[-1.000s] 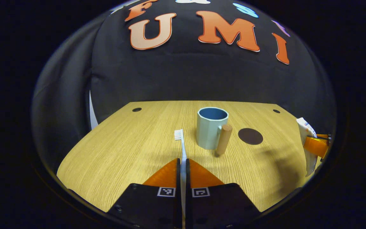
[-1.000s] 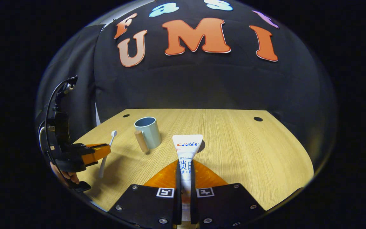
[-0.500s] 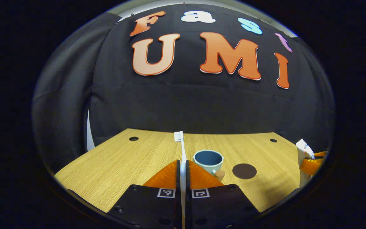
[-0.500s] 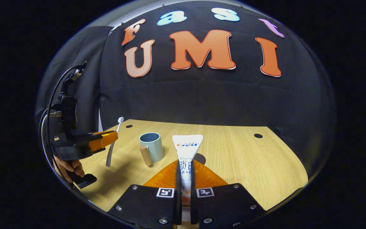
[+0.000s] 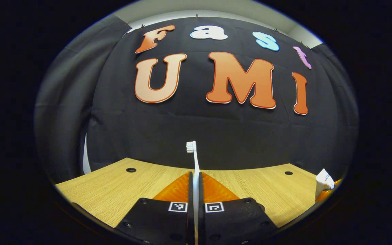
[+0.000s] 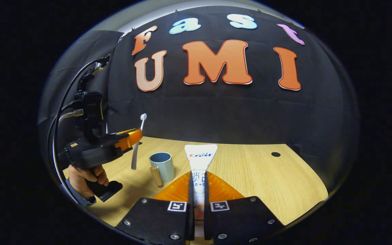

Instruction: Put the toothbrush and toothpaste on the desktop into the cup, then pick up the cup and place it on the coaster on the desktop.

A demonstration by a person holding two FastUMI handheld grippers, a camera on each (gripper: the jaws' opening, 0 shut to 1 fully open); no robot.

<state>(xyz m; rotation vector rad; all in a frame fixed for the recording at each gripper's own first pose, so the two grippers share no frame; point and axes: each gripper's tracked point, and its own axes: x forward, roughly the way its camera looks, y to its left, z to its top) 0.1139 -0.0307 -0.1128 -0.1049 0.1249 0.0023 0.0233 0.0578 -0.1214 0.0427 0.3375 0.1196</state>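
On desktop (image 6: 250,177): one cup (image 6: 162,165) | held: one toothbrush (image 5: 192,160), one toothpaste (image 6: 200,163)

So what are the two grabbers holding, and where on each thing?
The left gripper pinches the toothbrush on its handle, bristles up. The right gripper pinches the toothpaste tube around its middle.

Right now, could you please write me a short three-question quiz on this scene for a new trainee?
1. True or false: the cup already holds the toothbrush.
2. Which item is the right gripper shut on? A) the cup B) the toothpaste C) the toothbrush
3. Fill in: in the right gripper view, the left gripper holds the toothbrush with its bristle end pointing ____.

Key: 1. False; the toothbrush is clamped in the left gripper, in the air to the left of the cup. 2. B. 3. Up.
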